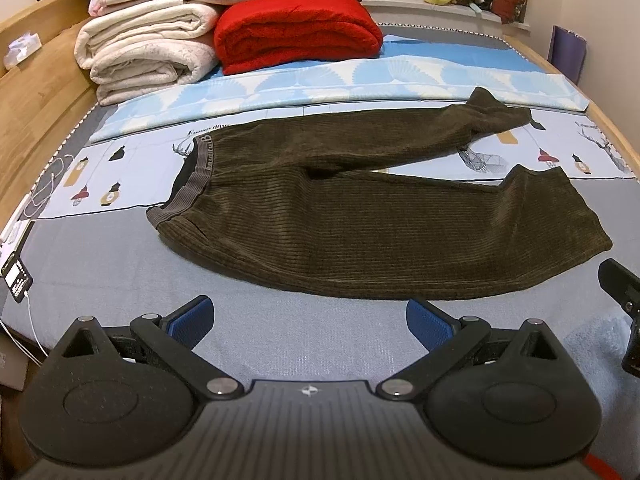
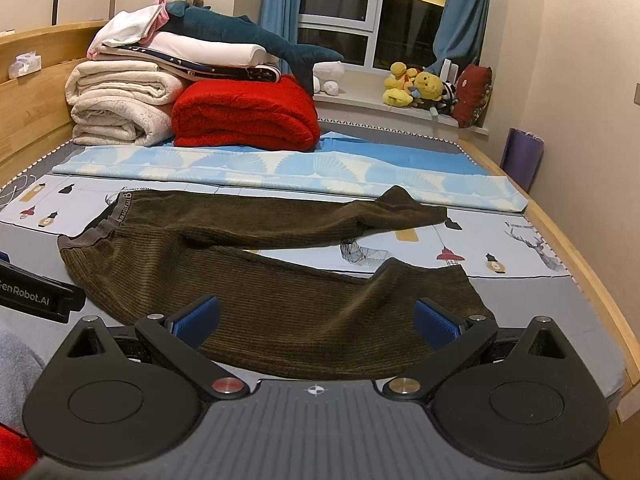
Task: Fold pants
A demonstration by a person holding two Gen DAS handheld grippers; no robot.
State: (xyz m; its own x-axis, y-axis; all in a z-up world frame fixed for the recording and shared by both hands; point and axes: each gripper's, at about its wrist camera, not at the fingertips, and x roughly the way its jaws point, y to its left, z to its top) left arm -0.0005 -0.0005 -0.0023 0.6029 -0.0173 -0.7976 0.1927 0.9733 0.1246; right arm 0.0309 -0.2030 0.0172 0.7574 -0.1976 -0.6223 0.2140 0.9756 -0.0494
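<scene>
Lying flat on bed: pants, legs apart, ready for folding. Hovering near: left claw, right claw, both spread wide, pinching nothing.

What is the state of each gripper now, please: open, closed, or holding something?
Left gripper: open, holding nothing, short of the pants.
Right gripper: open, holding nothing, over the pants' near leg.

Matte black linkages on left hand-held gripper and right hand-held gripper, blue ribbed pads inside the fingers, silver pivot screws, one red-tinted on the right. Ribbed grey housing with small crosshair mark; white "GenRobot.AI" lettering on the side.
</scene>
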